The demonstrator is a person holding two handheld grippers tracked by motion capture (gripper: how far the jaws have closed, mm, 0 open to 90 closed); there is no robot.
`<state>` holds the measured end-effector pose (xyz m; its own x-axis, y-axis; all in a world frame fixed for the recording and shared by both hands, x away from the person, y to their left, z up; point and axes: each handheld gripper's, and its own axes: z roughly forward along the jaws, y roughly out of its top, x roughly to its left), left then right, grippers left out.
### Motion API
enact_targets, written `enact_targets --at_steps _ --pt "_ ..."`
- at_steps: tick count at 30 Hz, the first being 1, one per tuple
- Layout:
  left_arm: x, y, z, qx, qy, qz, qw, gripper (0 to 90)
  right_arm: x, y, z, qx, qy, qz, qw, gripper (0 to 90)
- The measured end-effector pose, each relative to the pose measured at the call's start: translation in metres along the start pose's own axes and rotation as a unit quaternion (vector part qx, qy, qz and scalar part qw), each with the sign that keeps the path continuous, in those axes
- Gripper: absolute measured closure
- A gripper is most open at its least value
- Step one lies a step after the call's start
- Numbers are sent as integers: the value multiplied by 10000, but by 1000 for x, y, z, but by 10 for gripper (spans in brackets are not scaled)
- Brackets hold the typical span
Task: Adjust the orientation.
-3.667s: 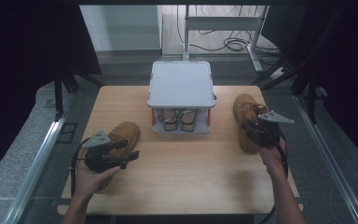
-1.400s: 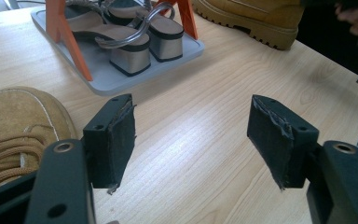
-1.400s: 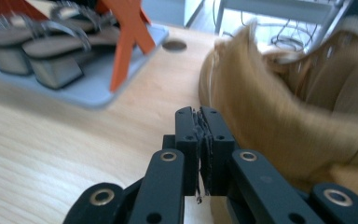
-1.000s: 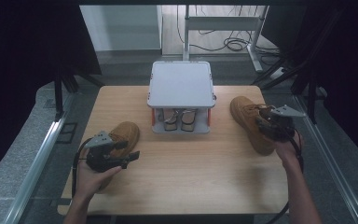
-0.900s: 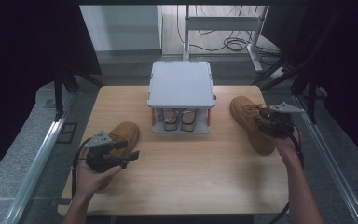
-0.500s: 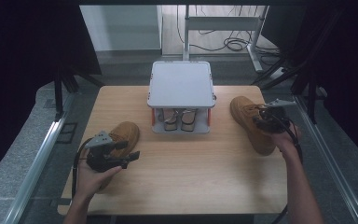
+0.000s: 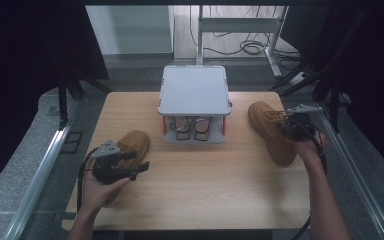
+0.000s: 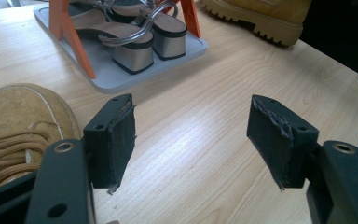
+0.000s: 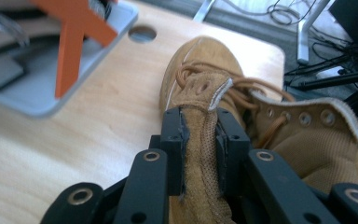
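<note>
One tan lace-up boot (image 7: 271, 134) lies on the table's right side, toe pointing away. My right gripper (image 7: 284, 127) is at its opening, and its jaws have just been closing. In the right gripper view they (image 9: 200, 133) pinch the boot's tongue (image 9: 204, 105), pads pressing on both sides. The second tan boot (image 7: 134, 142) lies at the front left. My left gripper (image 7: 141, 168) hovers open just right of it, with bare wood between its pads (image 8: 113, 140) and the boot (image 8: 16, 121) beside them.
A grey two-tier shoe rack (image 7: 195, 89) with orange legs (image 8: 70, 32) stands at the back centre, with a pair of silver-heeled sandals (image 7: 192, 127) on its lower shelf. A round cable hole (image 9: 141, 33) is in the tabletop near the rack. Metal rails run along both table sides.
My right gripper has shifted slightly toward the far side along the boot, and its jaws have closed onto the tongue. The left hand and its boot have stayed put.
</note>
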<state>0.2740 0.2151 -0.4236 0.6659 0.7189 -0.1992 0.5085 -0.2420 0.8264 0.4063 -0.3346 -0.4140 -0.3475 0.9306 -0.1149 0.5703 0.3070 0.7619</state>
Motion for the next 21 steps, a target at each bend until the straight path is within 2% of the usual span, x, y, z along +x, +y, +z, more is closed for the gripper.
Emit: enact_targets --at_steps 3,10,17,21 --pt "1 0 -1 -8 13 -18 10000 331 -6 1 -10 -292 1 168 9994 767" --pt "0 0 -1 -12 4 -2 10000 331 -6 -3 -43 -751 56 273 9968 774" --pt "-1 1 0 3 -19 6 10000 330 16 -16 -86 -1247 118 -75 9921 775" --pt "-2 1 0 -8 -29 11 10000 330 29 -31 -102 -1352 206 -243 9903 774"
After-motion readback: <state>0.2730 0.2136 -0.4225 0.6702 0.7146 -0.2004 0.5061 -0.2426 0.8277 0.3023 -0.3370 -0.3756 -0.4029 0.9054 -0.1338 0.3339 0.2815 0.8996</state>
